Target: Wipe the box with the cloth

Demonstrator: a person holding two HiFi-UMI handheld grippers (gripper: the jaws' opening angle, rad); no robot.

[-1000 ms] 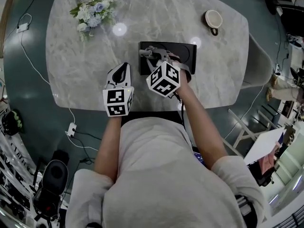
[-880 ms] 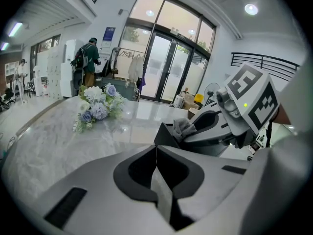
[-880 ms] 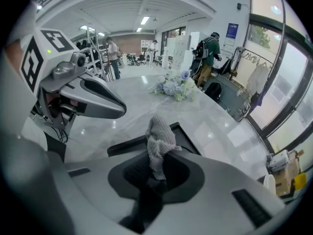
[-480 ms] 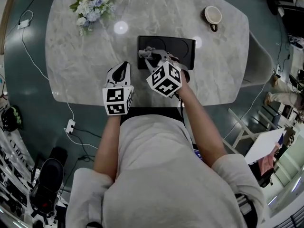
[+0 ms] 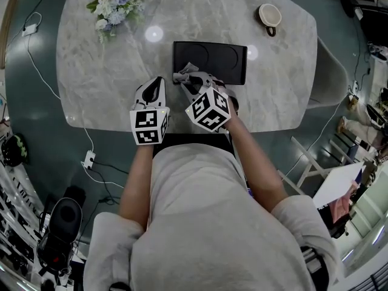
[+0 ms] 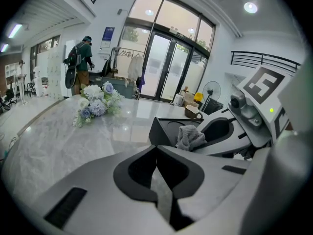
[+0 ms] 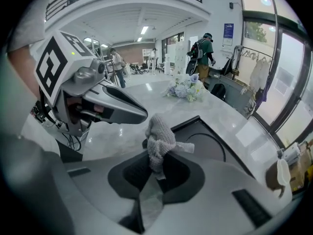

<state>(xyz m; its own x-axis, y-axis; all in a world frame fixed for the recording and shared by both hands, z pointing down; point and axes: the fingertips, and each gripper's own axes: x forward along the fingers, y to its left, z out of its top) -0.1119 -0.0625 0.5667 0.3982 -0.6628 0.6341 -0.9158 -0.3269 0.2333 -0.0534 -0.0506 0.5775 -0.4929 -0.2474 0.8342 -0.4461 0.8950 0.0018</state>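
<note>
Wiping stroke at the black box's (image 5: 212,56) near left corner: right gripper (image 7: 155,173) jaws pinch the grey cloth (image 7: 159,138). Left gripper (image 6: 157,180) is closed, empty, beside the box. Risk: the unbraced box may slide, or the thinly pinched cloth may slip free.

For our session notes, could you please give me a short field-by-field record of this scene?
surface: marble table
box: black, flat, mid-table
cloth: grey, bunched, over the box's near left corner
right gripper: shut on cloth
left gripper: shut, empty, above the table left of the box
other items: flower bouquet, cup
</note>
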